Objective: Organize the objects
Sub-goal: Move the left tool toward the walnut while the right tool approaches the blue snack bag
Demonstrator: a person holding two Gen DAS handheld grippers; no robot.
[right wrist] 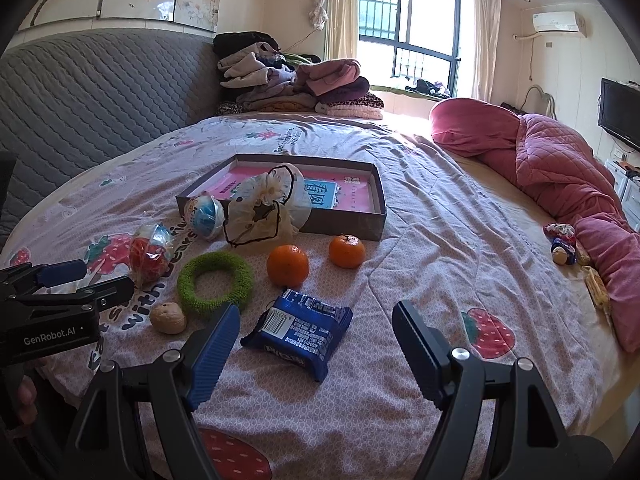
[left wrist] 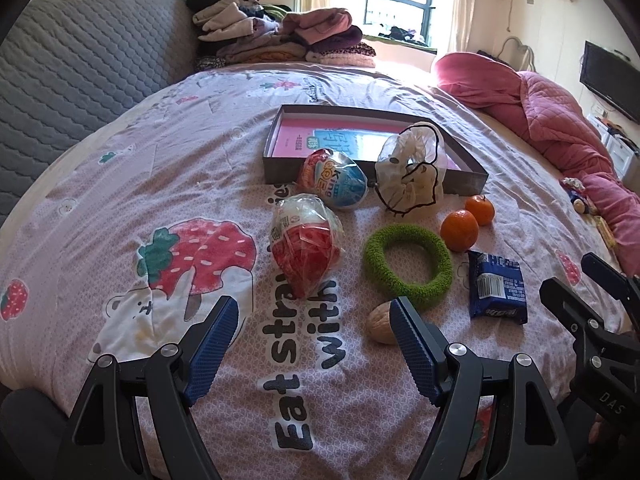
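**Blue pads spread wide over a bed full of odds and ends**

Blue ribbed pads on both claws, and both are spread with nothing between them. The left gripper [left wrist: 312, 340] hangs low over the pink strawberry bedsheet [left wrist: 120, 184], where upside-down black lettering reads "Eat" and "with". Its body, seen from the right wrist, carries the label "GenRobot.AI". The right gripper [right wrist: 316, 344] hovers just above a blue snack packet [right wrist: 298, 330], barcode face up; its white print is too blurred to read.

Out on the sheet, a walnut [left wrist: 380, 322] sits right beside the left gripper's right pad. Just beyond it lies a fuzzy green ring [left wrist: 408, 266]. To the ring's left, a plastic-wrapped egg toy with red inside [left wrist: 306, 246]; behind that, a second wrapped egg [left wrist: 334, 180], blue and white, with "King" showing on the wrapper, touching the box's front wall. Two mandarins [right wrist: 288, 265] sit near each other, apart, between the packet and the box.

The shallow dark box [right wrist: 340, 222] lies open with a pink booklet [right wrist: 356, 196] flat inside, blue panel and large Chinese characters on its cover. A sheer drawstring pouch [right wrist: 264, 212] with black cord leans over the box's front wall.

Farther back: folded clothes [right wrist: 296, 84], a rumpled pink quilt [right wrist: 560, 160].
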